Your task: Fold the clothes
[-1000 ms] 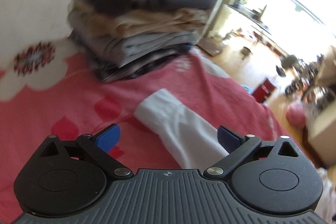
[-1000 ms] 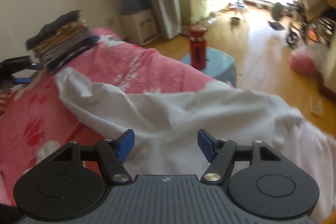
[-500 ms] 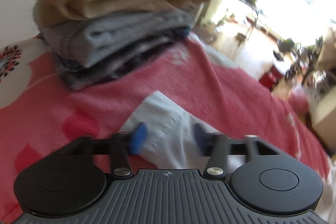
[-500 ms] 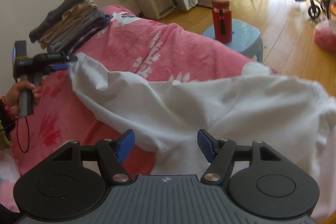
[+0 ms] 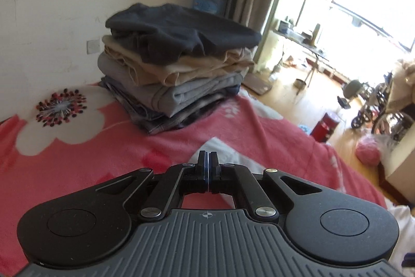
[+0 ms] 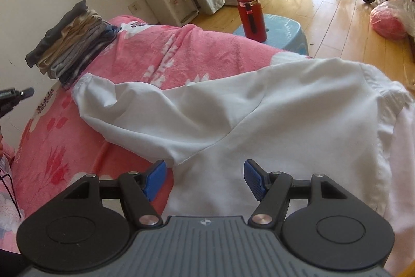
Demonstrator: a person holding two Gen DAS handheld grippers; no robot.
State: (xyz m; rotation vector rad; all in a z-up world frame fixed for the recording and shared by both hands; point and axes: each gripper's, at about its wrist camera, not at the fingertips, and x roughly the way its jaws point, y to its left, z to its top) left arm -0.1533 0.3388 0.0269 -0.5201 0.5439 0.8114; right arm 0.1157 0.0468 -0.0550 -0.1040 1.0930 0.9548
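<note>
White shirt spread over pink blanket, filling centre and right of right wrist view; sleeve cuff reaches toward clothes stack at upper left. Right gripper jaws wide apart, hovering over shirt body, unchanged from a second ago. Red bottle on blue stool shows clearly here only.

Left wrist view: left gripper jaws shut, having just closed. Cuff lies just past the tips; whether pinched, cannot tell. Stack centre frame.
</note>
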